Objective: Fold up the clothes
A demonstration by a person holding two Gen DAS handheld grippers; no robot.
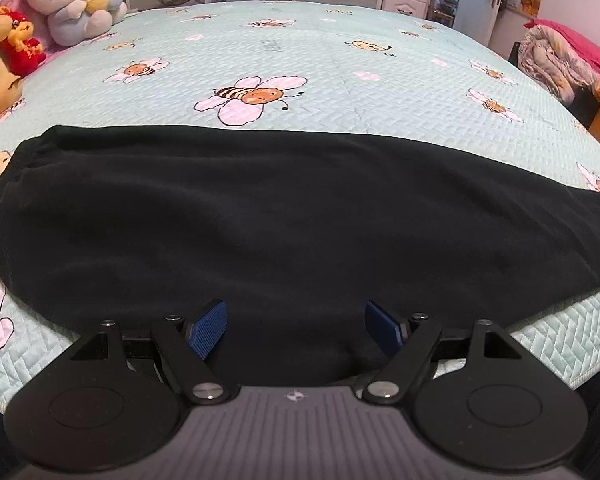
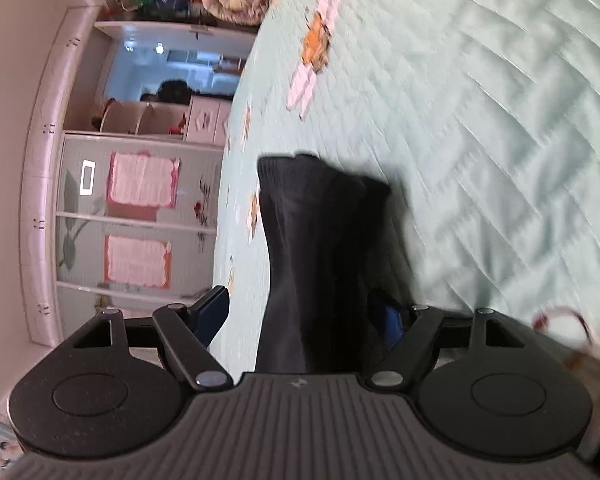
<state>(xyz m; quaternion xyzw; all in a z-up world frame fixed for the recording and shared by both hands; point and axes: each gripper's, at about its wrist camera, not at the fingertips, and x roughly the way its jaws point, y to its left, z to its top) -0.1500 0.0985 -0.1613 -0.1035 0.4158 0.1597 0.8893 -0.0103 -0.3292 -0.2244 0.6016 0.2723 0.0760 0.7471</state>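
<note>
left gripper [image 1: 296, 326]: jaws apart, empty, poised over near hem to pinch it.
right gripper [image 2: 300, 320]: rolled sideways, jaws apart, cuff end between, unclamped.
black trousers [image 1: 280, 216]: flat, 12 o'clock, on bee quilt [image 1: 340, 60].

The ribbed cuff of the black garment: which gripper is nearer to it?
Right. The right gripper has the cuff just beyond its open fingers. The left gripper hovers open over the garment's middle, cuff far aside.
</note>
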